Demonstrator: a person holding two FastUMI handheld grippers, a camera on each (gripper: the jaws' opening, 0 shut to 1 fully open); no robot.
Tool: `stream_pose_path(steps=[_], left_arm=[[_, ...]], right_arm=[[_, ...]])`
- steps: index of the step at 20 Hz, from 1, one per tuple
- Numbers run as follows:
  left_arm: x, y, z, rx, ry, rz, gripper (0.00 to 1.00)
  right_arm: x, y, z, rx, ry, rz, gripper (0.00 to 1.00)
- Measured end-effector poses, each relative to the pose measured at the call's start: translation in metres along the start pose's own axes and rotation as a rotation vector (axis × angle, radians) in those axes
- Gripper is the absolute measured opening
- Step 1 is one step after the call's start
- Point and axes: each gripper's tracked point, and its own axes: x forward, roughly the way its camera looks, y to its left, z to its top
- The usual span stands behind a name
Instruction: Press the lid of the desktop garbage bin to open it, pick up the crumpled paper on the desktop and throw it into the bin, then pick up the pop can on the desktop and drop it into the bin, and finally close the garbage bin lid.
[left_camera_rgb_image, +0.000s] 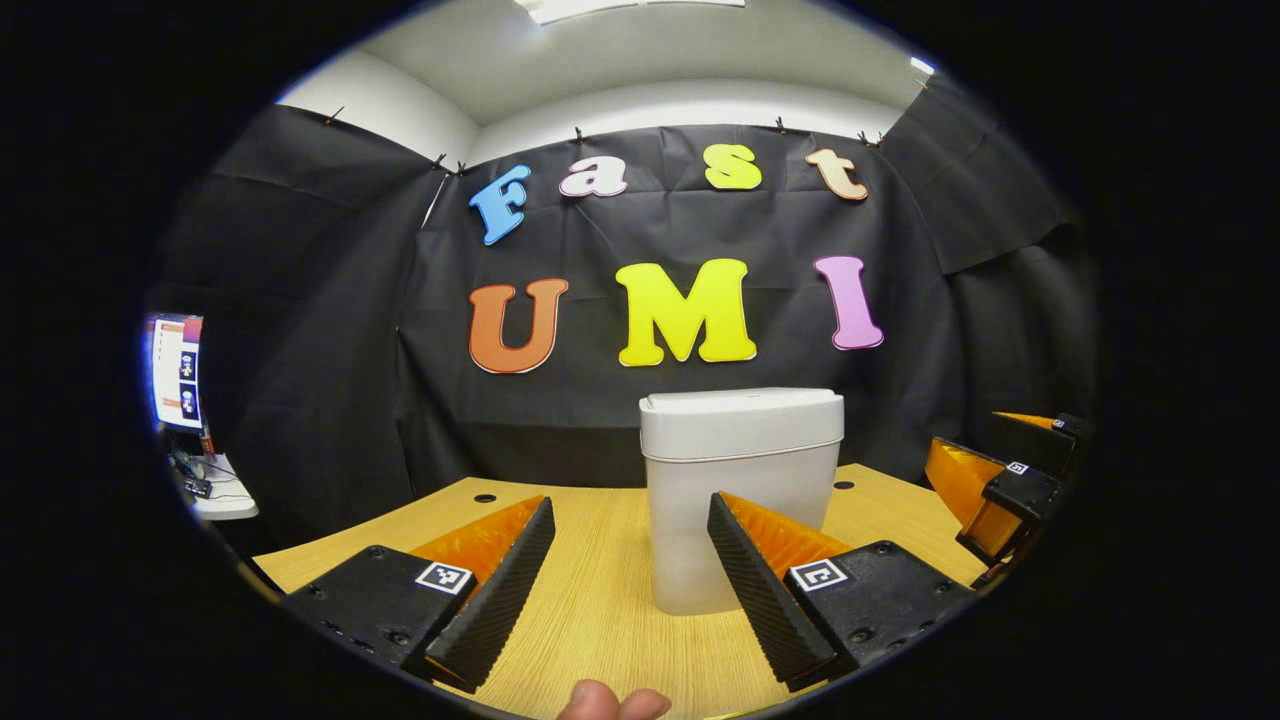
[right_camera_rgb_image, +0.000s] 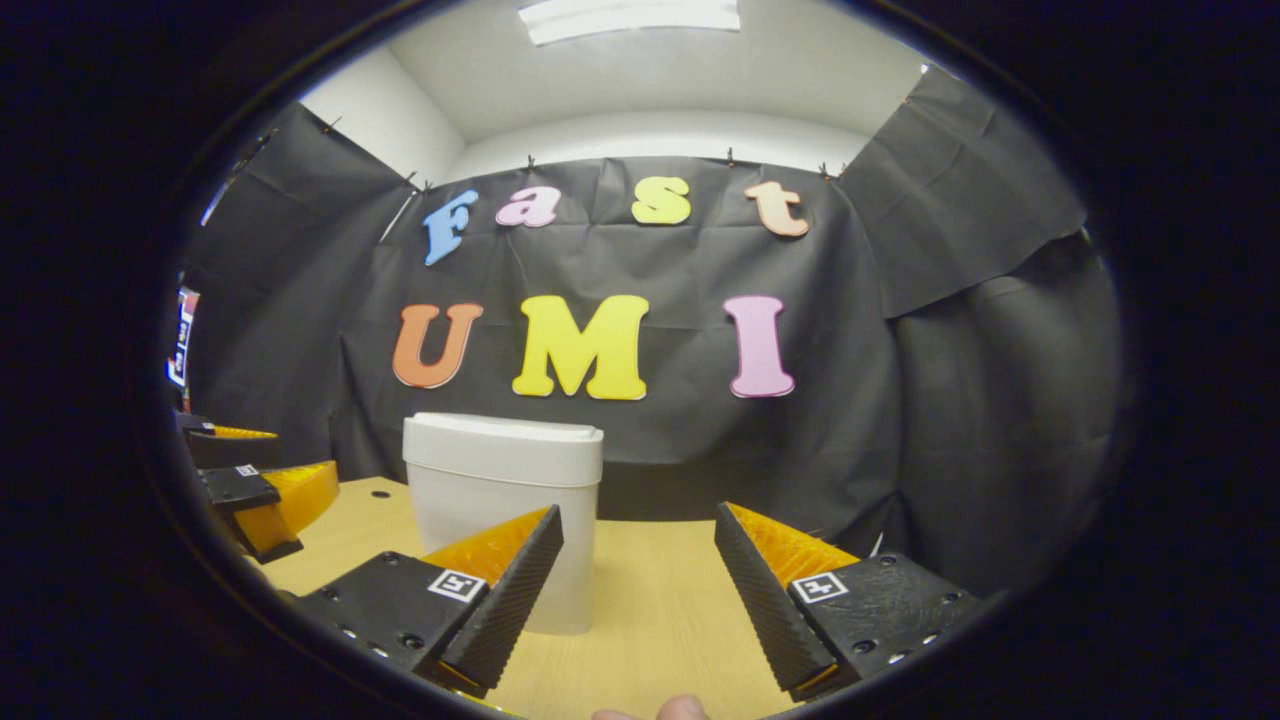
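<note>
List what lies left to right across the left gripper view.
Monitor → left gripper, open over the wooden table → white garbage bin, lid shut → right gripper at the right edge.

In the left gripper view, the left gripper (left_camera_rgb_image: 630, 525) occupies the bottom of the frame with its two fingers spread wide apart, gripping nothing. A fingertip (left_camera_rgb_image: 612, 702) of the holding hand shows at the bottom edge. The right gripper (left_camera_rgb_image: 985, 470) appears at the right edge. In the right gripper view, the right gripper (right_camera_rgb_image: 638, 530) stands equally wide, holding nothing; the left gripper (right_camera_rgb_image: 265, 480) sits at the left edge.
</note>
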Motion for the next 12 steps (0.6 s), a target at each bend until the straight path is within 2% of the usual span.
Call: stream_pose_path(steps=[10,12], left_arm=[[0.0018,0.0014,0.0004,-0.005,-0.011,0.003,0.99],[0.004,0.0021,0.0022,-0.005,-0.016,0.005,0.99]], right_arm=[[-0.0011,0.0053,-0.0036,0.0,0.007,0.013,0.97],[-0.0017,0.0043,-0.0009,-0.002,0.0,0.009,0.93]])
